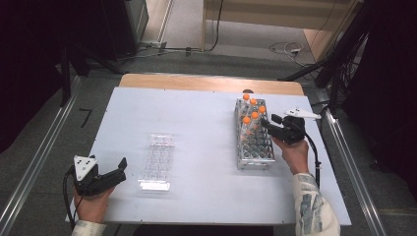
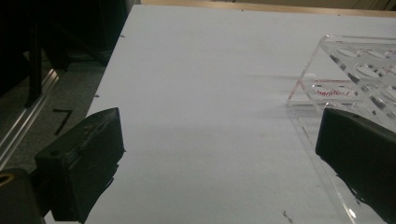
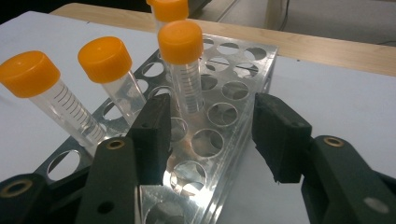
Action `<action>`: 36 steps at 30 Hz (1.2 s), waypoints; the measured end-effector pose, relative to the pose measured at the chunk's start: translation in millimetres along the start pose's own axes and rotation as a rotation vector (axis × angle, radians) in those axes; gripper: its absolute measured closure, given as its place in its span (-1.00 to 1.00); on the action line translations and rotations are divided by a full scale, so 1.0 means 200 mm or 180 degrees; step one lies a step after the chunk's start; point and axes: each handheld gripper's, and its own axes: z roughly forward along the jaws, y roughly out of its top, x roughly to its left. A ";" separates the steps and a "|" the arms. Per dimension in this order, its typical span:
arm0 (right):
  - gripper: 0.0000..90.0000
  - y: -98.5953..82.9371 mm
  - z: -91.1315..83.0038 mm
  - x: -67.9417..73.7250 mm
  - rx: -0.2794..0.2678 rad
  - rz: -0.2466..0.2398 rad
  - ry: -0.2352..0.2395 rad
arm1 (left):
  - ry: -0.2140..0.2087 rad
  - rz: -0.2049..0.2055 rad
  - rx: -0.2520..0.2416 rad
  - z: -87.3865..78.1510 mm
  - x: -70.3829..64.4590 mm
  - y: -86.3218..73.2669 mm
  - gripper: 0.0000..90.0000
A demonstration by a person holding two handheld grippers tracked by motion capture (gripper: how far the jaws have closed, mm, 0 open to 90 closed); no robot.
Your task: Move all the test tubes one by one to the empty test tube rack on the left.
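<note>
Spread right tongs (image 3: 210, 135) straddle the perforated metal tube rack's (image 3: 224, 116) edge; spread left tongs (image 2: 219, 158) face the clear plastic rack (image 2: 355, 74).

There are five orange-capped tubes (image 1: 254, 115), all standing in the far end of one metal rack (image 1: 254, 147) on the right. One clear plastic rack (image 1: 157, 161) lies left of centre. Two grippers are present, left gripper (image 1: 119, 168) and right gripper (image 1: 269, 121).

A shiny metal rack (image 3: 224, 116), a clear glossy plastic rack (image 1: 157, 160) and a matt white tabletop (image 1: 196, 128) are shown.
</note>
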 end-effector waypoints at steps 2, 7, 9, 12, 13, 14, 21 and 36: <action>0.12 0.01 0.01 0.00 -0.0011 -0.0049 0.0052 | 0.0002 0.0006 0.0002 0.00 0.00 0.00 -0.97; 0.19 0.02 0.05 0.00 0.0031 -0.0113 0.0089 | 0.0004 -0.0006 0.0008 0.00 0.00 0.00 -0.97; 0.23 0.03 0.07 0.00 0.0077 -0.0148 0.0137 | 0.0009 -0.0012 0.0006 0.00 0.01 0.00 -0.97; 0.25 0.04 0.09 0.01 0.0097 -0.0236 0.0132 | 0.0012 -0.0009 0.0011 0.00 0.01 0.00 -0.97; 0.27 0.04 0.09 0.01 0.0100 -0.0253 0.0119 | 0.0010 -0.0011 0.0011 0.00 0.01 0.00 -0.97; 0.30 0.05 0.10 0.01 0.0093 -0.0262 0.0113 | 0.0011 -0.0011 0.0011 0.00 0.01 0.00 -0.97; 0.37 0.04 0.12 0.01 0.0093 -0.0295 0.0190 | 0.0011 -0.0005 0.0014 0.00 0.01 0.00 -0.97; 0.58 0.06 0.14 0.02 0.0046 -0.0362 0.0148 | 0.0012 -0.0001 0.0024 0.00 0.01 0.00 -0.97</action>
